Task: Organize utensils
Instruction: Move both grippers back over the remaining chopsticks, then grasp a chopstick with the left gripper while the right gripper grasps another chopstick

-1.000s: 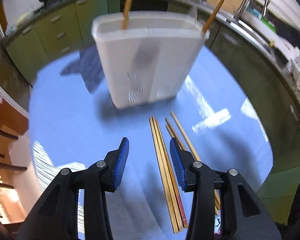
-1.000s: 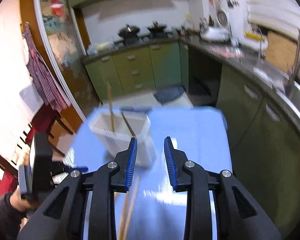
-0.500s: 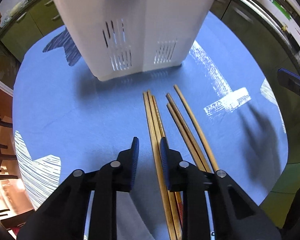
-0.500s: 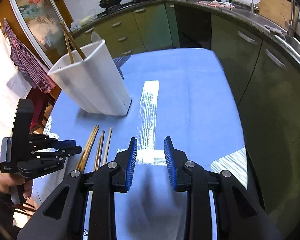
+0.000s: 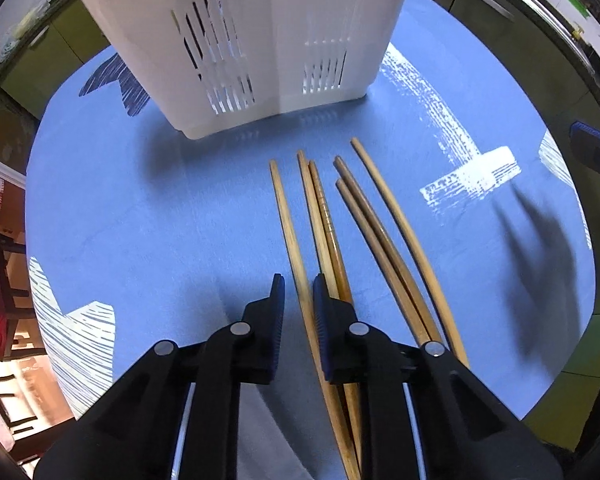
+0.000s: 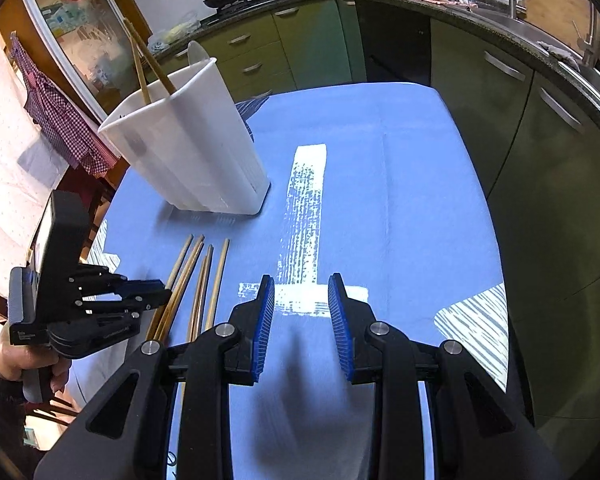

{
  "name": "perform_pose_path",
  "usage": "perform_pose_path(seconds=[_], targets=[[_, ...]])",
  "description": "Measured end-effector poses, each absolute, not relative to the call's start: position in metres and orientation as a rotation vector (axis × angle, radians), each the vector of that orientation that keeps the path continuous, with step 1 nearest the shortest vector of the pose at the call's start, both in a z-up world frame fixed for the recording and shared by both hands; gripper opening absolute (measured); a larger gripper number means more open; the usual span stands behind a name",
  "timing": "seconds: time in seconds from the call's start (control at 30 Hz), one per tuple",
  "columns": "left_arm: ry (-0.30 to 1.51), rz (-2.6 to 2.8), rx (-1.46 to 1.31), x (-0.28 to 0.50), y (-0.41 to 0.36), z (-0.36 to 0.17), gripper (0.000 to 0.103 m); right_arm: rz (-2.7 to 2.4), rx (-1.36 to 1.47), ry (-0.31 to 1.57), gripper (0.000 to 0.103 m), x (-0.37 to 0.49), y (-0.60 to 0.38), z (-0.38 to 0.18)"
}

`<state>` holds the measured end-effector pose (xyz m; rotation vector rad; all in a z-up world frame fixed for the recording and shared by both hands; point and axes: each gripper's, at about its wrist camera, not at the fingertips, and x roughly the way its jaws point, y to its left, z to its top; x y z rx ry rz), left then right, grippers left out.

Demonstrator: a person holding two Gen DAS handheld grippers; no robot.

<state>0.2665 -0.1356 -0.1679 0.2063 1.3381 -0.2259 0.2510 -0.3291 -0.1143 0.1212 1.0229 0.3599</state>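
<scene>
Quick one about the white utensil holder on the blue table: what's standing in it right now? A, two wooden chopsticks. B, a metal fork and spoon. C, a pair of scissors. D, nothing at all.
A: in the right wrist view two wooden chopsticks stick up out of the white utensil holder, while the other chopsticks lie flat on the blue table in front of it.

The left wrist camera looks steeply down along its claw (image 5: 299,296), close over the blue bench (image 5: 148,216). The right wrist camera tilts less, facing across the bench toward the kitchen cabinets (image 6: 300,40) at 12 o'clock. Both views share the chopsticks (image 5: 320,216) and the white utensil holder (image 6: 188,144).
</scene>
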Motion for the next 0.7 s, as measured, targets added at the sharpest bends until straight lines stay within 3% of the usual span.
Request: perform_pose_path(seconds=[0.3,0.7], targets=[[1.304,-0.217,0.161,0.272,-0.121,-0.158,0.007,0.38,0.055,1.07,0.028,0.248,-0.309,-0.123],[1.057,-0.229,0.074,0.235,-0.072,-0.072,0.006,0.453,-0.068,1.254,0.028,0.266,-0.234,-0.162]])
